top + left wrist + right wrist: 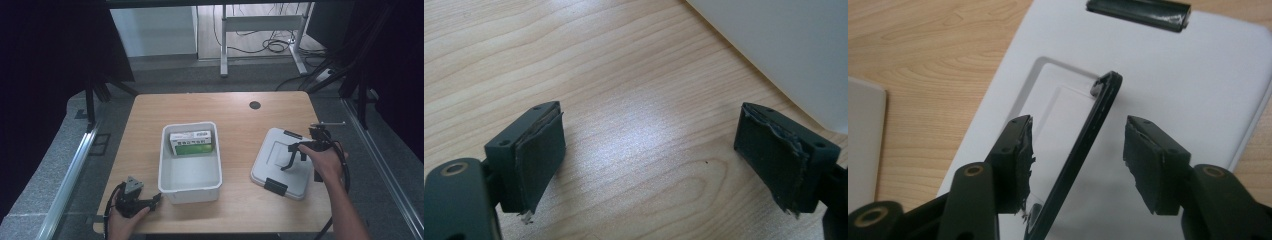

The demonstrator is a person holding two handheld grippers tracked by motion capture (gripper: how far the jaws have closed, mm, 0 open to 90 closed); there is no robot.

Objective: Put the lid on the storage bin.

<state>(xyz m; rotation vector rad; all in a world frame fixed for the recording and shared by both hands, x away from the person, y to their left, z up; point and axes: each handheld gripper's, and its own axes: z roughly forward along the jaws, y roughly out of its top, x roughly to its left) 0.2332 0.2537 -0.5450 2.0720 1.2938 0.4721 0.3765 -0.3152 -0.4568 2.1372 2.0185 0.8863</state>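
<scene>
A white bin (162, 165) stands mid-table with a green and white box (192, 142) lying at its far end. To its right lies the white lid (272, 160), flat on the wood, its thin black handle (290, 156) swung up. My right gripper (296, 152) is open over the lid. In the right gripper view the gripper (1078, 145) has the raised handle (1093, 125) between its jaws, with a gap on each side, above the lid (1173, 75). My left gripper (156, 200) rests open near the bin's front left corner; between its jaws (649, 145) is bare wood, beside the bin wall (784, 45).
Black clips (275, 186) sit on the lid's near and far edges; one clip (1138, 12) is at the top of the right gripper view. A cable hole (255, 105) marks the table's far side. The bin's edge (863, 135) lies left of the lid.
</scene>
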